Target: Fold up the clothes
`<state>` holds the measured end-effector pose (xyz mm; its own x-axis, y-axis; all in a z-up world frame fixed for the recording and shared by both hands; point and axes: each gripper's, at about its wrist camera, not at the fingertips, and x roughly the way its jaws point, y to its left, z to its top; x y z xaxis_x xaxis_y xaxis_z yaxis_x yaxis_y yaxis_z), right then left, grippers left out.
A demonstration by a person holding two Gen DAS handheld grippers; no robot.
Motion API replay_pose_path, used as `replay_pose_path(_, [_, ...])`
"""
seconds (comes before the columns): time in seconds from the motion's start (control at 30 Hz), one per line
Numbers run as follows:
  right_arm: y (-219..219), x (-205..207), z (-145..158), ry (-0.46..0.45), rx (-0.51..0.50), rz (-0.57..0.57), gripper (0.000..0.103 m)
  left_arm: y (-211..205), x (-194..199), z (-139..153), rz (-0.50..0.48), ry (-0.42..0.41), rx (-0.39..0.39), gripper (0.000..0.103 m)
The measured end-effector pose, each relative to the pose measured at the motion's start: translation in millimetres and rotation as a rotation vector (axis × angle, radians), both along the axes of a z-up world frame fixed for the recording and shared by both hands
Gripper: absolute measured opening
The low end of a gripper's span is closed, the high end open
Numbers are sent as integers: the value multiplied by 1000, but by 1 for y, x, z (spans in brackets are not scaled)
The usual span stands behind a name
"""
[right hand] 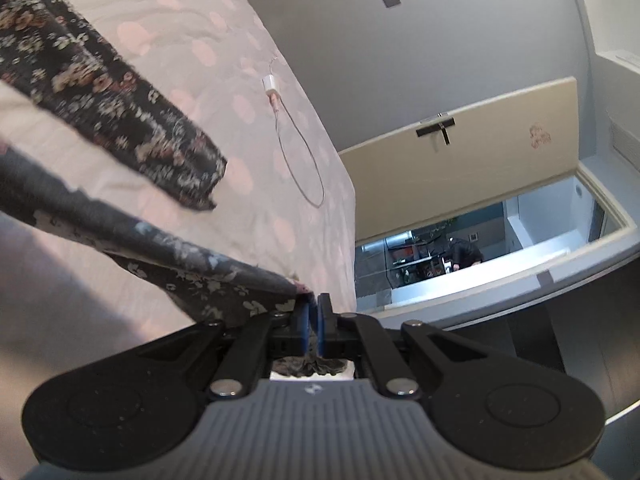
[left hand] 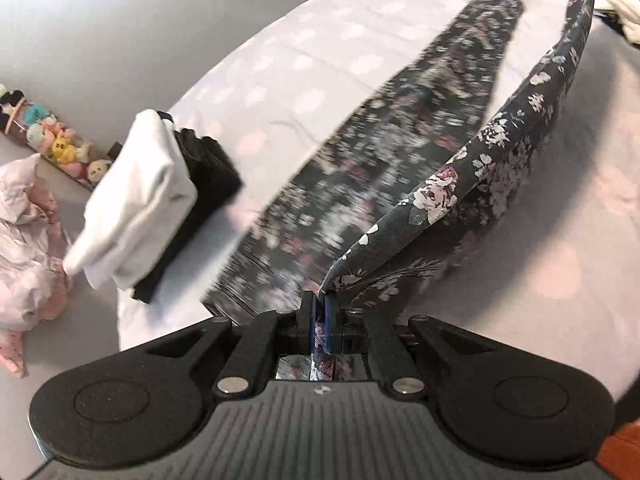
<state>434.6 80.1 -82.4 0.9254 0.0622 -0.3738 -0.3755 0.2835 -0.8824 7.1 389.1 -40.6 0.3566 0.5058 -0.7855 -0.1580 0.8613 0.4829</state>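
Left wrist view: the left gripper point(left hand: 319, 305) and the right gripper point(right hand: 314, 307) each pinch the floral garment point(left hand: 400, 152) tight above the bed point(left hand: 280, 80); level, taut edges would likely fold cleanly.

The left gripper point(left hand: 319, 308) pinches the floral garment point(left hand: 440, 192), lifted taut above the bed point(left hand: 304, 56); folded clothes point(left hand: 148, 204) lie left.

The floral garment point(left hand: 436, 196) clamped in the left gripper point(left hand: 319, 312) is thin, matt woven cloth, dark with a pale printed pattern. The gripper's arms look like matt black plastic, its pads point(left hand: 329, 322) blue, its pivot pins shiny metal. Left of it, a folded white garment point(left hand: 136, 204) looks soft and smooth. The bedspread point(right hand: 224, 40) ahead of the right gripper point(right hand: 313, 312) is matt quilted fabric.
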Motion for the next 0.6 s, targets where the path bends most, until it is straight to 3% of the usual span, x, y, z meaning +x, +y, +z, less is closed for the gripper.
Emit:
replay_pose_path(0.37, [106,76,-33,41,-100,36,3,78,81,-38,47,83,132,5])
replay_pose_path(0.6, [168,116,-68,46,-137,54,3,122,108,-80,109,60,109,5])
